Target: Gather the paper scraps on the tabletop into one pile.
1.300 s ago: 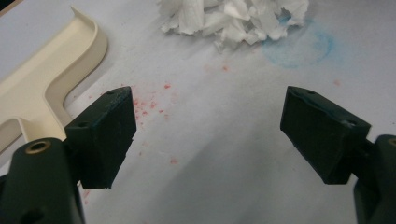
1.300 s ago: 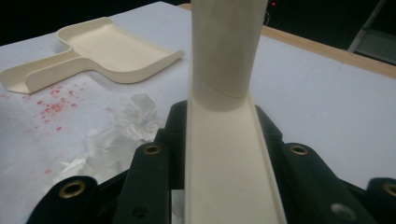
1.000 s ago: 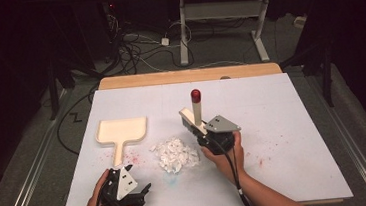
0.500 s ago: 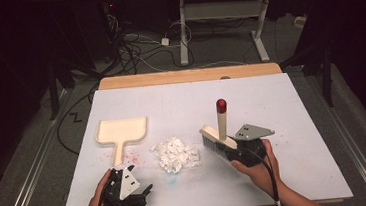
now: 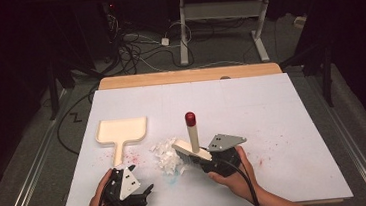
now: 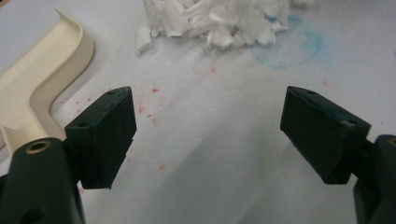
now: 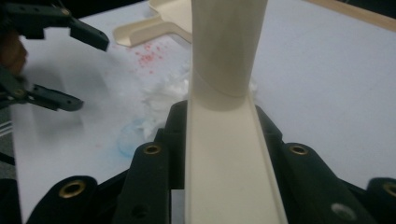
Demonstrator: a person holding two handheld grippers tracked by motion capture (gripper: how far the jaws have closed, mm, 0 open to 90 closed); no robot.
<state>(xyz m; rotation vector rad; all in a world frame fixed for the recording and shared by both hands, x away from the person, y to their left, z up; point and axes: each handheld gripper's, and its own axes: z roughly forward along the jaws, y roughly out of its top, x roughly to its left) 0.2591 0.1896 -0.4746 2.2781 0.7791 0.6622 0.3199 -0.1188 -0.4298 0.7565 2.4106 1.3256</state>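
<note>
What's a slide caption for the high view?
Right gripper holds a cream brush against a pile of white paper scraps; open left gripper waits near the dustpan.

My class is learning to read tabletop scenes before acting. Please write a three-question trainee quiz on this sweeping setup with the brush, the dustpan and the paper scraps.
1. True or false: the right gripper is shut on the brush.
2. Which lies nearest the left gripper? A) the brush's red handle tip B) the dustpan handle C) the wooden board
3. Fill in: the brush head meets the pile of white paper scraps on the side ____ from the dustpan.

Key
1. True: its jaws clamp the cream brush body, handle pointing up.
2. B: the handle end lies just beyond its open, empty jaws.
3. Away: the scraps lie between the brush and the dustpan.
</note>
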